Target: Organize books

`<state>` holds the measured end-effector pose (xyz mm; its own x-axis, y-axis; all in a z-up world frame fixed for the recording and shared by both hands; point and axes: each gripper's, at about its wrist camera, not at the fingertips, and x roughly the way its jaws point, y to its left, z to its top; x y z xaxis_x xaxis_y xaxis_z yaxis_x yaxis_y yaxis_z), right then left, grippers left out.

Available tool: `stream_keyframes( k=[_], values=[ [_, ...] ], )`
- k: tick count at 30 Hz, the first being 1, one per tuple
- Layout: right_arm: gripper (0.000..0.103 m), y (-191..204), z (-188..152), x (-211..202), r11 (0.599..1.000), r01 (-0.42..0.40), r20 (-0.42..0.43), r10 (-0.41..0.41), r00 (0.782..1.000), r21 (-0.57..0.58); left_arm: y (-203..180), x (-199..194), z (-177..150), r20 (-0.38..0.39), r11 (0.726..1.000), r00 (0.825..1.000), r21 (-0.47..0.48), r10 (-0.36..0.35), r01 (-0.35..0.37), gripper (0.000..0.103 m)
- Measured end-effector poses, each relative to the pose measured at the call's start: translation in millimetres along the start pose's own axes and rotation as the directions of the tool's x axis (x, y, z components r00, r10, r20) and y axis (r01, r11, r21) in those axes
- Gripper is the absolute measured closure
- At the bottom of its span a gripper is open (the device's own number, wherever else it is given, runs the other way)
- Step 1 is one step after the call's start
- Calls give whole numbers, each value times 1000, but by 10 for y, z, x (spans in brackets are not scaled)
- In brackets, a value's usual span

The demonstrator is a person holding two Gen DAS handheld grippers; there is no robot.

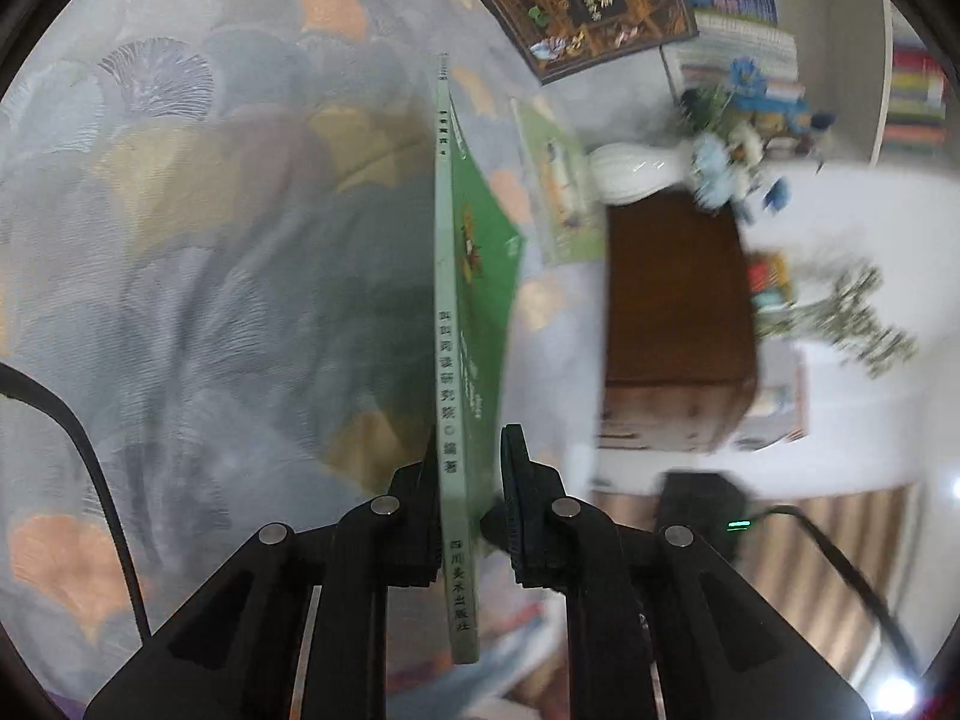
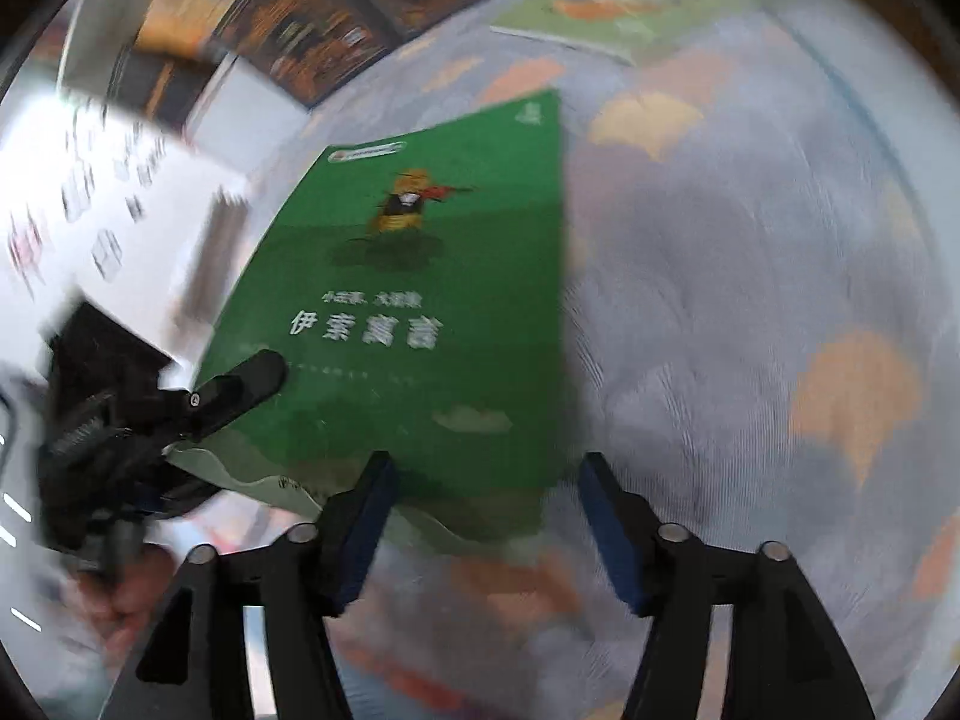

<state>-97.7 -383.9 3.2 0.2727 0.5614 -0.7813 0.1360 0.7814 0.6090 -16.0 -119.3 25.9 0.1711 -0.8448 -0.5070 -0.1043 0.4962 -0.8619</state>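
Observation:
My left gripper [image 1: 469, 444] is shut on a thin green book [image 1: 456, 324], seen edge-on with its grey spine toward me, held above the patterned cloth. In the right wrist view the same green book [image 2: 420, 312] shows its cover, with the left gripper [image 2: 240, 384] clamped on its lower left edge. My right gripper [image 2: 486, 468] is open and empty, just below the book's near edge. A dark brown book [image 1: 576, 0] and a pale green book [image 1: 558, 180] lie on the cloth beyond; they also show in the right wrist view as the dark book [image 2: 336, 18] and the pale green book [image 2: 624, 6].
A grey cloth with orange and yellow fan patterns [image 1: 210, 210] covers the surface. A white vase with blue flowers [image 1: 642, 171] stands beside a brown wooden cabinet [image 1: 678, 312]. Shelves of books [image 1: 738, 0] are behind. A black cable [image 1: 90, 456] crosses at left.

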Motion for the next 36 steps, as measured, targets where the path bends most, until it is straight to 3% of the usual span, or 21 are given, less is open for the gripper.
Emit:
stream_keyframes(
  k=[4,6,9,12,13,15,17,18,19,21,25,30,36],
  values=[
    [38,-344,-17,3,962,-199,0,202,979,188,-3,-46,62,8,996,998,-71,-55,56,91],
    [38,-425,-3,68,924,-284,2,294,956,257,3,-31,59,-1,990,996,-109,-90,89,91],
    [38,-540,41,246,832,-415,37,433,900,369,46,-3,40,-21,976,990,-173,-137,131,91],
    [56,-531,80,289,799,-454,80,462,883,395,71,17,-11,-33,977,993,-186,-109,101,91],
    [68,-498,97,274,802,-458,79,465,882,383,88,-3,-28,-36,979,995,-184,-96,88,91],
    [72,-426,109,185,851,-408,73,408,910,330,130,-21,-60,-42,983,997,-176,-57,49,91],
    [76,-277,107,83,921,-312,64,305,950,233,120,-43,-81,-49,991,997,-118,52,-58,91],
    [77,-161,91,27,957,-242,61,235,970,162,76,-48,-104,-44,986,986,-42,158,-160,89],
    [79,-88,85,21,978,-182,58,177,983,103,40,-51,-133,-35,976,976,11,216,-215,89],
    [79,125,31,-9,998,-63,63,64,996,-21,-29,-56,-211,-22,963,964,71,263,-261,90],
    [79,528,-138,-44,970,103,99,-82,992,-221,-166,-155,-364,38,927,947,196,318,-319,90],
    [79,911,-356,-79,903,221,162,-172,972,-368,-318,-361,-494,101,880,936,320,337,-351,90],
    [79,1322,-587,-131,860,252,203,-177,963,-444,-290,-739,-441,126,886,950,343,287,-313,90]
  ],
)
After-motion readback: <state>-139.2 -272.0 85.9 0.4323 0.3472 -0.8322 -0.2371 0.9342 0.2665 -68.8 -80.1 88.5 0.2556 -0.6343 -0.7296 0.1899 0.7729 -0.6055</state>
